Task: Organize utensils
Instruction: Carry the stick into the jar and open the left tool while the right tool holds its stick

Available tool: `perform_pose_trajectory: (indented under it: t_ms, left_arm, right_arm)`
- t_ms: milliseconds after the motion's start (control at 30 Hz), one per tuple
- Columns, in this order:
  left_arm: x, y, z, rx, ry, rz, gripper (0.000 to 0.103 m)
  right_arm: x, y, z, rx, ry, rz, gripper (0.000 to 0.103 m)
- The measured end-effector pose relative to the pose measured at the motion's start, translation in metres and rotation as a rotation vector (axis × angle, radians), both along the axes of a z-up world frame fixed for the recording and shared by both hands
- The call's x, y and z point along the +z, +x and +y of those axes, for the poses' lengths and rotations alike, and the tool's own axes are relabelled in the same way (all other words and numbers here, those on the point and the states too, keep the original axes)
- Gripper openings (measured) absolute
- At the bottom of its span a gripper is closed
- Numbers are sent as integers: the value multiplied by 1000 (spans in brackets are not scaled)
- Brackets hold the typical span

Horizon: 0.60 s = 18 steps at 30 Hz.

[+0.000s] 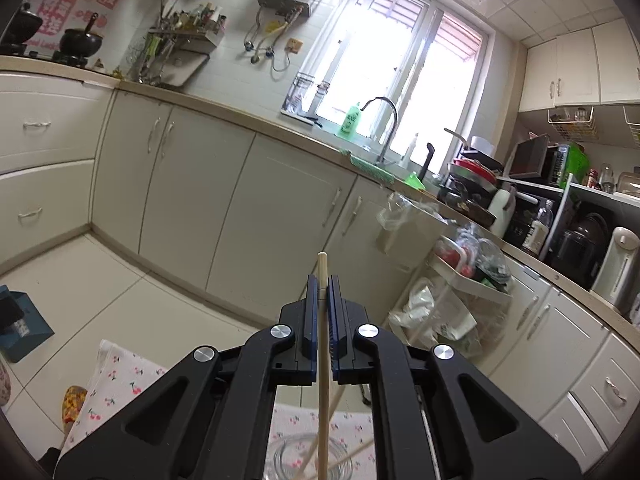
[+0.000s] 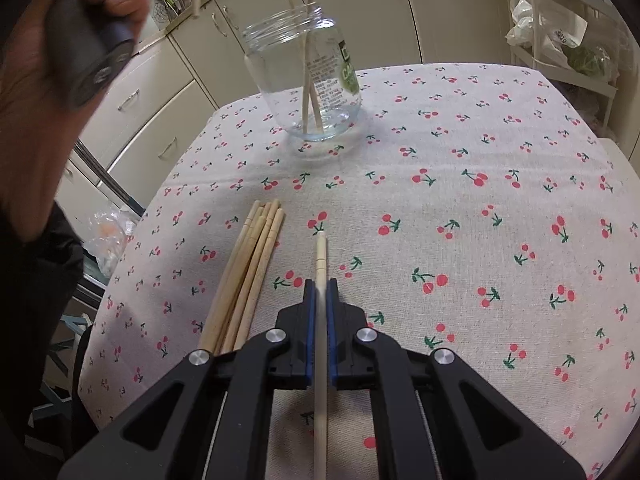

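Observation:
My left gripper (image 1: 323, 280) is shut on a wooden chopstick (image 1: 322, 264), held high and pointing at the kitchen cabinets. Far below it stands the glass jar (image 1: 308, 460). In the right wrist view the jar (image 2: 308, 76) stands upright on the cherry-print tablecloth (image 2: 480, 160) with two chopsticks (image 2: 308, 92) leaning inside. My right gripper (image 2: 321, 284) is shut on another chopstick (image 2: 320, 256), low over the cloth. A bundle of several loose chopsticks (image 2: 248, 272) lies just left of it. A person's hand (image 2: 88, 40) grips the left tool's handle at upper left.
Cream cabinets (image 1: 240, 208) and a counter with a sink tap (image 1: 384, 132) run behind the table. A white trolley with bags (image 1: 460, 280) stands to the right. A blue box (image 1: 20, 324) sits on the tiled floor. The table's left edge (image 2: 132, 240) drops off near the bundle.

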<state>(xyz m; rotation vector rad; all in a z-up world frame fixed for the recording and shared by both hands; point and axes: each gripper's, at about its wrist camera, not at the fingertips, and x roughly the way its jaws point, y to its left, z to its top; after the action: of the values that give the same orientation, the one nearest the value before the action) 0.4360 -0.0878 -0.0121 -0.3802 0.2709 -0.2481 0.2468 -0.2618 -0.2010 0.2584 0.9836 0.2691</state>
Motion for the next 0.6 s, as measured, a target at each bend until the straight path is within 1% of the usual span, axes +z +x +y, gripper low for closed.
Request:
perform_pose_trajectory:
  t_ms: [167, 267, 400, 600]
  left_arm:
    - [-1, 8, -5, 72, -15, -45, 5]
    - [-2, 14, -8, 100, -13, -67, 5]
    - [-9, 19, -16, 110, 11, -79, 5]
    - [-29, 20, -27, 112, 56, -89, 5]
  right_arm:
    - [-1, -1, -3, -7, 24, -7, 6]
    - [-1, -2, -3, -10, 28, -7, 6]
    - [-1, -1, -2, -3, 18, -8, 6]
    - [-1, 0, -3, -1, 27, -3, 6]
